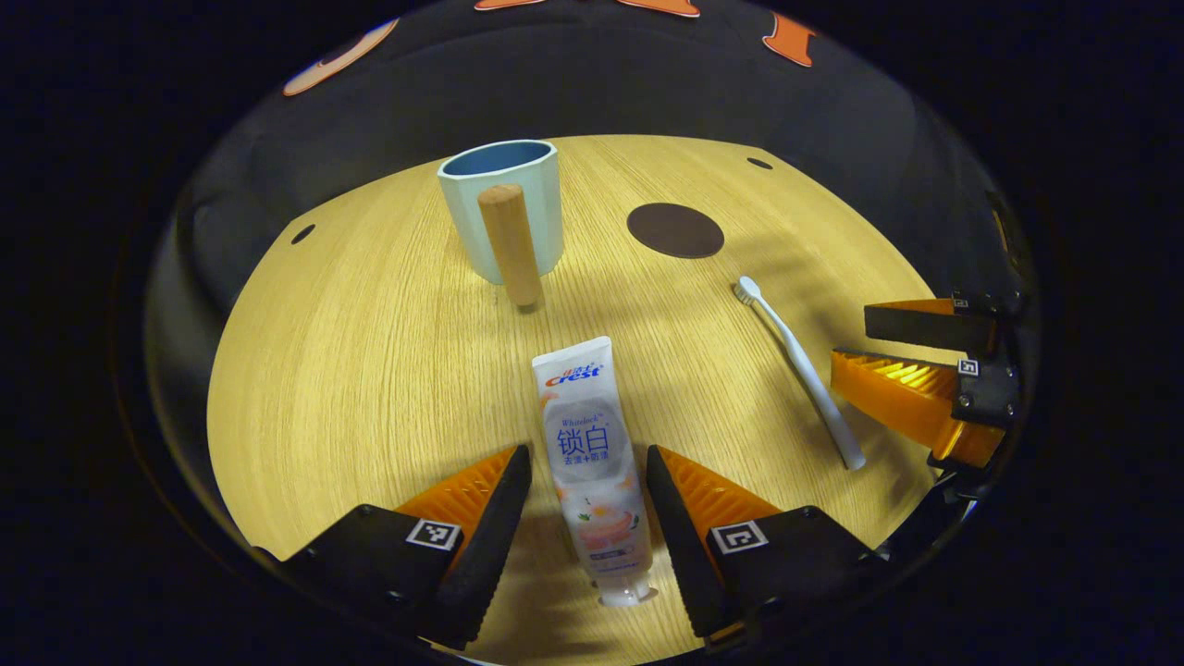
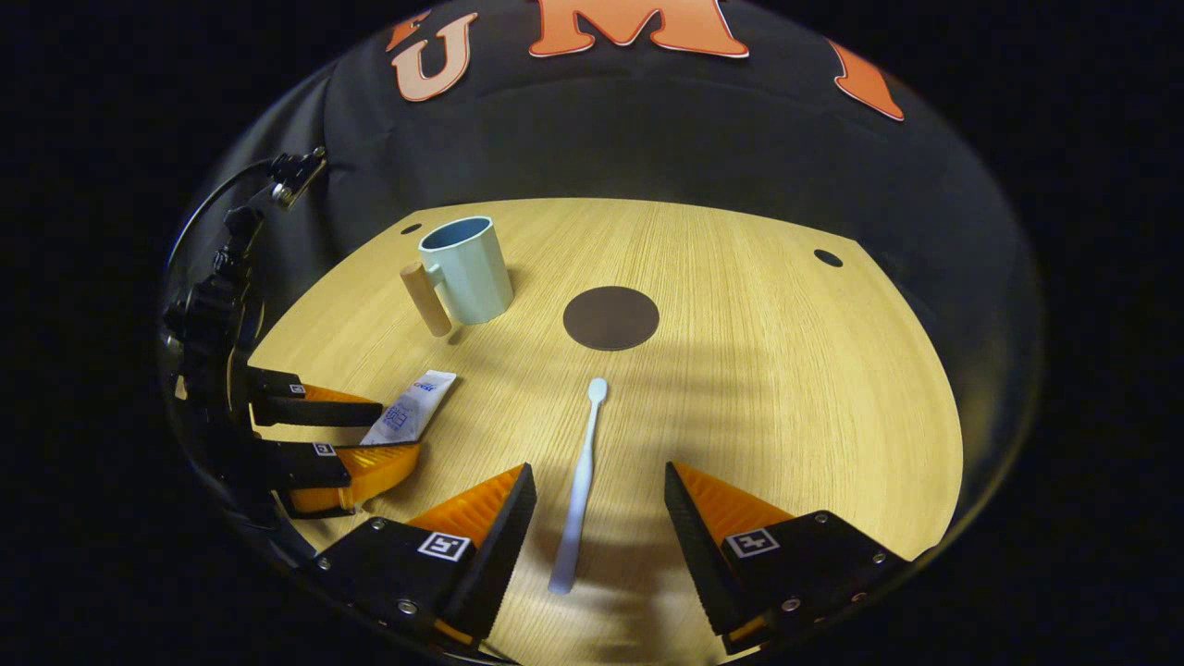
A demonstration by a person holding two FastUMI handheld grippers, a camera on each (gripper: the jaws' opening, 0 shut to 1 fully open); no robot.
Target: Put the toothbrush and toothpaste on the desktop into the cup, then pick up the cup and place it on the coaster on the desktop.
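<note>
Lying flat at lower centre, the toothpaste (image 1: 592, 462) sits between the left gripper (image 1: 588, 504)'s spread fingers; likewise the toothbrush (image 2: 578, 481) within the right gripper (image 2: 599, 518), also released. Closing on the thin handle risks it slipping flat; cup (image 1: 504, 208) upper left.

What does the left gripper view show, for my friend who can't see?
An open left gripper straddles a toothpaste tube lying on a wooden table. Beyond stand a cup, a round coaster and a toothbrush.
</note>
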